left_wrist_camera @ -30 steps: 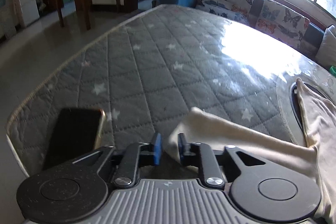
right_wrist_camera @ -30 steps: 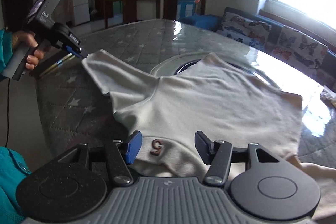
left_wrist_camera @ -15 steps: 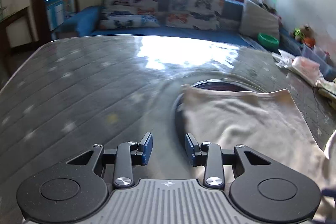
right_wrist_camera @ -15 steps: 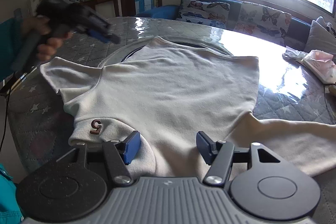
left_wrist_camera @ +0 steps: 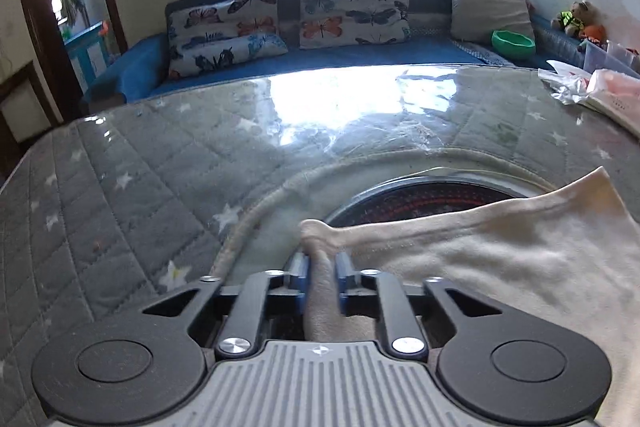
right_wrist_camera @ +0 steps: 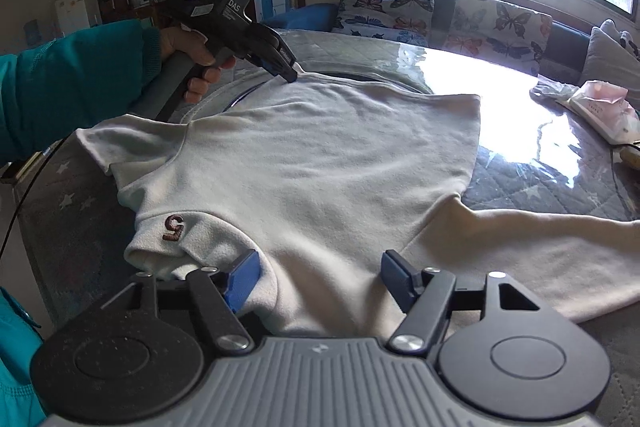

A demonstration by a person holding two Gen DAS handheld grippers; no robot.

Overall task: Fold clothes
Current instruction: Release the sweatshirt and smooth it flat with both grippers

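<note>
L gripper [left_wrist_camera: 322,277] just closed pinching shirt [right_wrist_camera: 320,167] hem corner, R gripper [right_wrist_camera: 318,277] spread over collar edge.

shirt [right_wrist_camera: 320,163] cream, brown 5 | table cover [left_wrist_camera: 140,179] grey, white stars

A round tabletop [right_wrist_camera: 520,187] carries everything — it wears a grey quilted cover [left_wrist_camera: 140,195] strewn with white stars, under a clear glossy sheet that throws back the window glare. At its middle sits a round glass turntable [left_wrist_camera: 440,195], dark and patterned beneath. A cream sweater [right_wrist_camera: 320,167] lies spread flat across turntable and cover, a brown "5" [right_wrist_camera: 173,227] stitched on its collar, one sleeve stretched along the near edge. Near the far right rim lie a pack of tissues [right_wrist_camera: 600,111] and crumpled plastic [left_wrist_camera: 568,87].
</note>
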